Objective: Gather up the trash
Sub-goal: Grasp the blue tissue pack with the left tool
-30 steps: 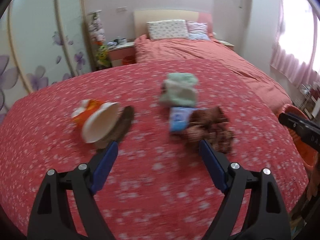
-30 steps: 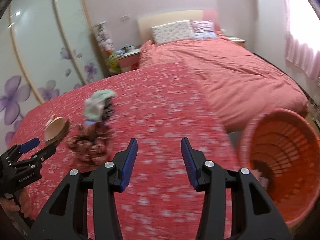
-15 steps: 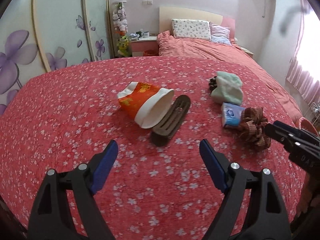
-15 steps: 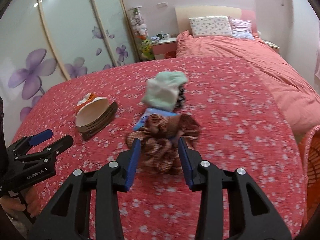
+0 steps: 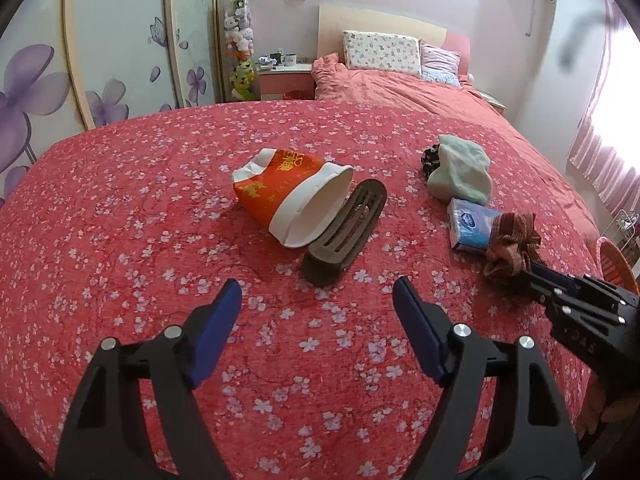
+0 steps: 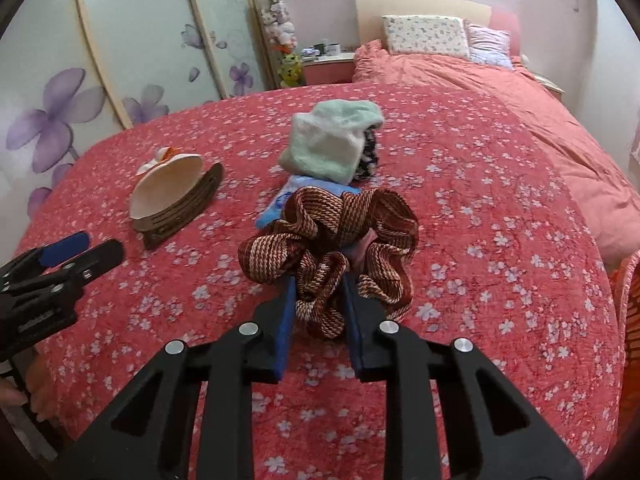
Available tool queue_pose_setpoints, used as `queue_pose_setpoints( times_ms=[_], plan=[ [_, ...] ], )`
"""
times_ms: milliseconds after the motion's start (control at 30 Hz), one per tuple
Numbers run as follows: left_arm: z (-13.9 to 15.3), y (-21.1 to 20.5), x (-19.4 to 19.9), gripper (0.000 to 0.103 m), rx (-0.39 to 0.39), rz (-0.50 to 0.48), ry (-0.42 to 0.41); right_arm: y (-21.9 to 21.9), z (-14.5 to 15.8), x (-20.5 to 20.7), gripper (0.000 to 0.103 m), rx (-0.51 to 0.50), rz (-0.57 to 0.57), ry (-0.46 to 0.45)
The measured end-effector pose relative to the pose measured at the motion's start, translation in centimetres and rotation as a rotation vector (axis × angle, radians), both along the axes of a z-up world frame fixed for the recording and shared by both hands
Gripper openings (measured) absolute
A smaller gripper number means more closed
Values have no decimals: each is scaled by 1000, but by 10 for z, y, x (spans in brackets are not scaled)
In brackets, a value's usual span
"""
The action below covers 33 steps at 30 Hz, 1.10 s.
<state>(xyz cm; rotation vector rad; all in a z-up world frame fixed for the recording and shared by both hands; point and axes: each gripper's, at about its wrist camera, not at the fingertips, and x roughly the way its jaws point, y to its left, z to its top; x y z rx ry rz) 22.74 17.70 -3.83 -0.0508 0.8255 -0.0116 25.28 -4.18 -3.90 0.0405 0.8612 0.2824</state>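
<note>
On the red flowered bedspread (image 5: pixel 120 240) lies a crushed orange and white paper cup (image 5: pixel 280 184) against a brown slotted hair clip (image 5: pixel 344 232). My left gripper (image 5: pixel 316 292) stands just short of the clip, jaws wide and closing, nothing between them. To the right lie a mint cloth (image 5: pixel 460 172), a blue tissue pack (image 5: pixel 468 224) and a brown striped scrunchie (image 6: pixel 328 224). My right gripper (image 6: pixel 320 284) is closing, its blue pads pressed on the scrunchie's near fold. The cup (image 6: pixel 168 188), clip (image 6: pixel 184 208) and left gripper (image 6: pixel 80 248) appear at that view's left.
An orange plastic basket (image 6: pixel 628 300) stands off the bed's right edge. A black patterned scrunchie (image 6: pixel 368 160) peeks from under the mint cloth (image 6: pixel 328 144). Pillows (image 5: pixel 380 52) lie at the head, with a nightstand (image 5: pixel 284 76) and floral wardrobe doors (image 5: pixel 120 40) behind.
My right gripper swung left from the basket to the brown scrunchie and narrowed its jaws around it. The left gripper swung left until the cup and clip lay ahead, jaws narrowing slightly.
</note>
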Motion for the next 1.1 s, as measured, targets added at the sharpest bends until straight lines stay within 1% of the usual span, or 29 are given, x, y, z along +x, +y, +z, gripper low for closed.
queue_pose_setpoints(
  times_ms=[67,133,233,300,333,367,400,433,467,633,800,967,1033,1100],
  plan=[
    [-1,-2,3,75,-5,1,7,4,-1,-1,30,-14,11,-2],
    [-2,-4,3,75,-10,-1,12,6,-3,-1,31,-27,13,-2],
    [-3,-9,4,75,-4,-10,13,7,-6,0,34,-35,17,6],
    [-3,-12,5,75,-5,-15,15,10,-8,0,34,-68,22,-5],
    [-3,-13,6,74,-6,-17,15,11,-9,-1,27,-81,24,-11],
    [-2,-15,7,73,-7,-20,14,10,-9,-1,16,-92,12,-13],
    [-2,-17,7,73,-8,-23,14,8,-9,0,14,-87,6,-12],
    [-2,-20,7,73,-10,-27,13,1,-9,1,10,-57,-2,-5],
    [-1,-23,8,73,-13,-33,12,-5,-8,2,9,-32,-16,-2],
    [3,-45,13,73,-9,-76,7,-34,5,-3,8,18,-107,-45],
    [6,-84,25,73,-17,-143,-1,-67,16,-6,8,26,-196,-75],
    [-3,-123,49,82,-42,-181,37,-97,14,-13,8,24,-258,-76],
    [-9,-137,57,87,-41,-183,52,-105,13,-14,8,25,-274,-71],
    [-15,-147,63,88,-30,-176,64,-116,11,-16,8,32,-288,-66]
  ],
)
